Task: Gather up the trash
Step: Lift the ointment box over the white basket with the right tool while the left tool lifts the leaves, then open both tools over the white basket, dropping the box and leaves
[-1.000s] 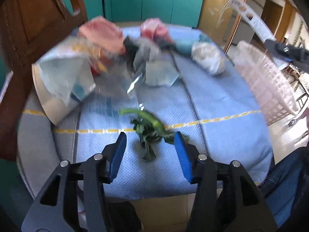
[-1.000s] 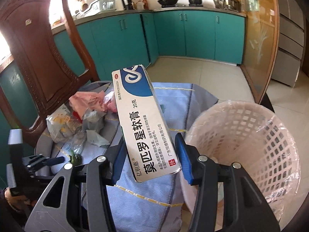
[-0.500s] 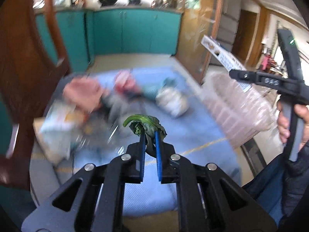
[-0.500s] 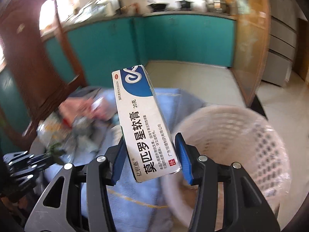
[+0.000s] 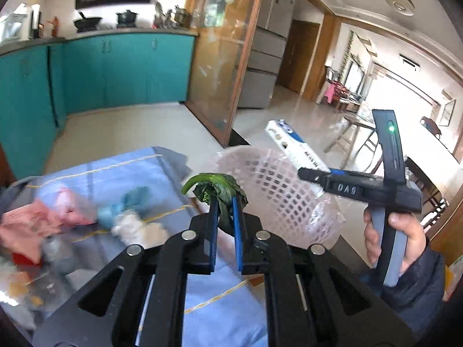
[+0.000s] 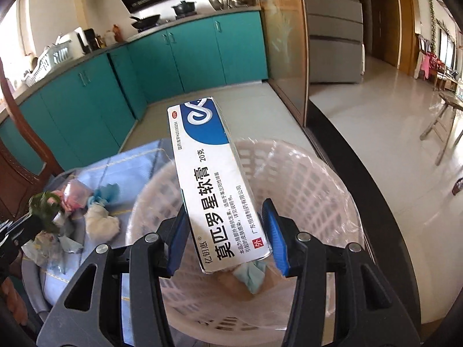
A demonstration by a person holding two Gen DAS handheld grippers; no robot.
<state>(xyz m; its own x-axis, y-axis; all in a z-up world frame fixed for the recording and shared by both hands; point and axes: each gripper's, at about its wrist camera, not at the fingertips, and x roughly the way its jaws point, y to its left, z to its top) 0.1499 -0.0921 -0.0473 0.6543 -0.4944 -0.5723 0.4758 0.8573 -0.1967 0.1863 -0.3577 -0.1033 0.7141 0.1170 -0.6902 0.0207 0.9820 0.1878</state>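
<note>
The left gripper is clamped on a wilted green vegetable scrap, held at the pink basket's 9 o'clock edge. The right gripper is clamped on a medicine box, held above the basket. More trash lies on the blue cloth at 9 o'clock.

Two hand-held grippers, both clamped on something

The left gripper points forward and downward, blue pads nearly together. The right gripper, grasped by the person's right hand in a dark sleeve, tilts downward with pads set wider.
</note>
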